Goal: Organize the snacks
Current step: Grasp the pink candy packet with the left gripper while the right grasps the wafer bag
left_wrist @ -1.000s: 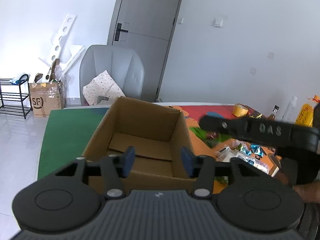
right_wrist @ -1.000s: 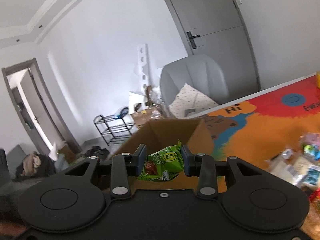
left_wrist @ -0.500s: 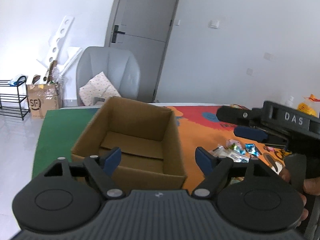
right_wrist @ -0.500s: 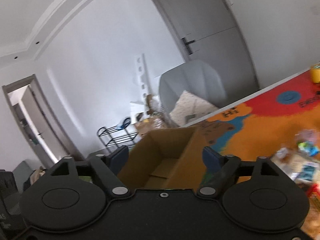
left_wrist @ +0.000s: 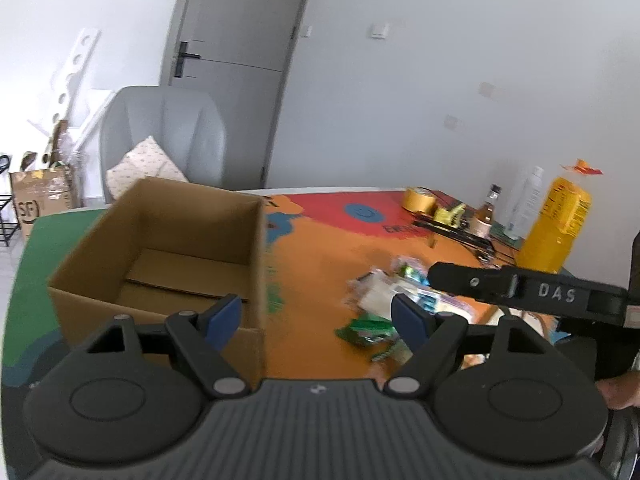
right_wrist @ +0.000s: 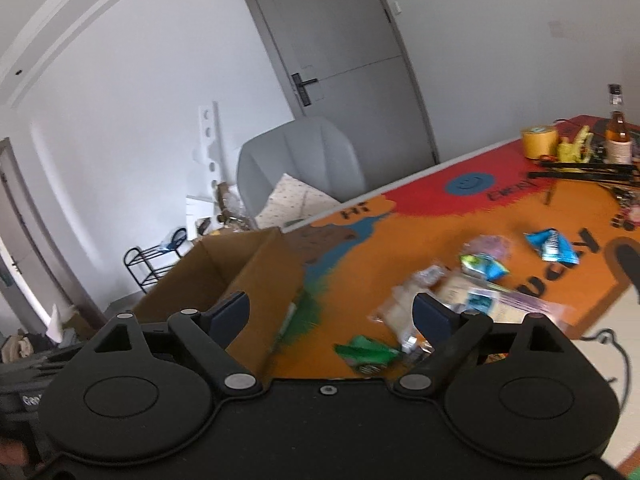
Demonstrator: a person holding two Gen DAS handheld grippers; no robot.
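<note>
An open cardboard box [left_wrist: 168, 248] stands on the colourful table mat; it also shows in the right wrist view [right_wrist: 240, 280]. A pile of snack packets [left_wrist: 396, 296] lies on the orange part of the mat to its right, with a green packet [left_wrist: 366, 330] nearest. In the right wrist view I see the green packet [right_wrist: 366, 354], blue packets [right_wrist: 554, 246] and pale packets [right_wrist: 448, 296]. My left gripper [left_wrist: 318, 318] is open and empty, near the box's right front corner. My right gripper [right_wrist: 332, 312] is open and empty, between box and pile.
A yellow bottle [left_wrist: 556, 228], a small glass bottle [left_wrist: 486, 216], a tape roll [left_wrist: 420, 199] and black tools lie at the table's far right. A grey chair [left_wrist: 160, 136] with a cushion stands behind the box. The right gripper's body [left_wrist: 528, 292] crosses the left wrist view.
My right gripper opened and let go of the green snack packet it held over the box, then swung right toward the pile. My left gripper opened and also turned right.
</note>
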